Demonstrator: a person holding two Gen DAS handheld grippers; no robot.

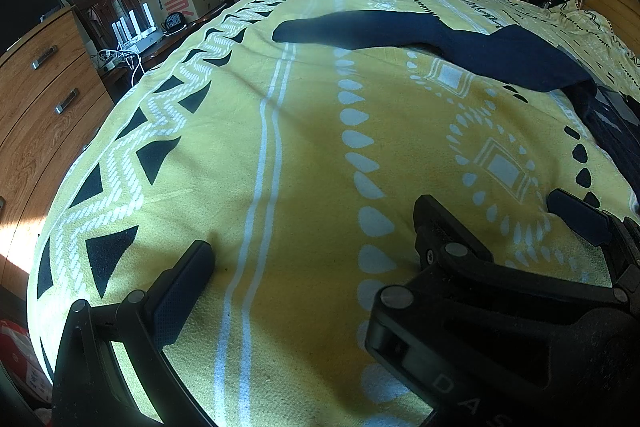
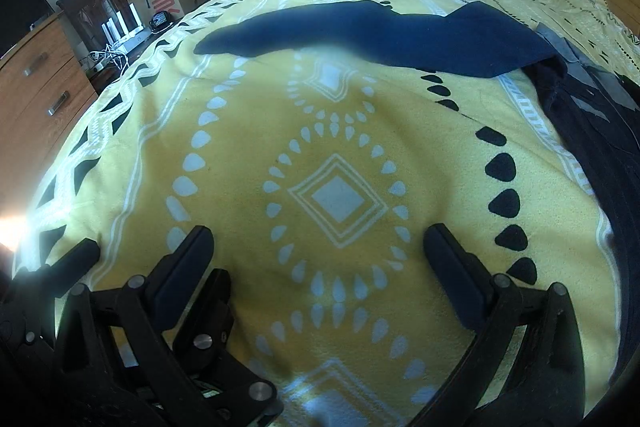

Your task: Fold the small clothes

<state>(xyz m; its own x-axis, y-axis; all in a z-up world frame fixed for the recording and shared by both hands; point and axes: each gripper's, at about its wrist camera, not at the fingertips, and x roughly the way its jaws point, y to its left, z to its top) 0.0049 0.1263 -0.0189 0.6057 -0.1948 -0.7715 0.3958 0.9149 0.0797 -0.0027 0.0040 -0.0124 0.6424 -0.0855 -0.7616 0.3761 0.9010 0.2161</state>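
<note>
Left wrist view, nearest: left gripper [image 1: 314, 241] low over the yellow patterned blanket [image 1: 280, 155], fingers spread wide, nothing between them; just to its right, the right gripper [image 1: 576, 215] edging in. Right wrist view, nearest: right gripper [image 2: 318, 247] likewise spread and empty, over a white diamond motif [image 2: 338, 201], with the left gripper [image 2: 76, 259] at the lower left edge. Farther up the bed, toward its far edge: a dark navy garment [image 1: 440, 43], long and flat, lying crosswise, untouched by either tool. No fold visible in it, so the task apparently barely begun; reaching, grasping and folding all left. At the bed's right edge, more dark clothing [image 2: 600, 131], with grey patches plain only from the right wrist. Wooden drawers [image 1: 44, 99] beside the bed's left edge, shown fuller from the left wrist.
</note>
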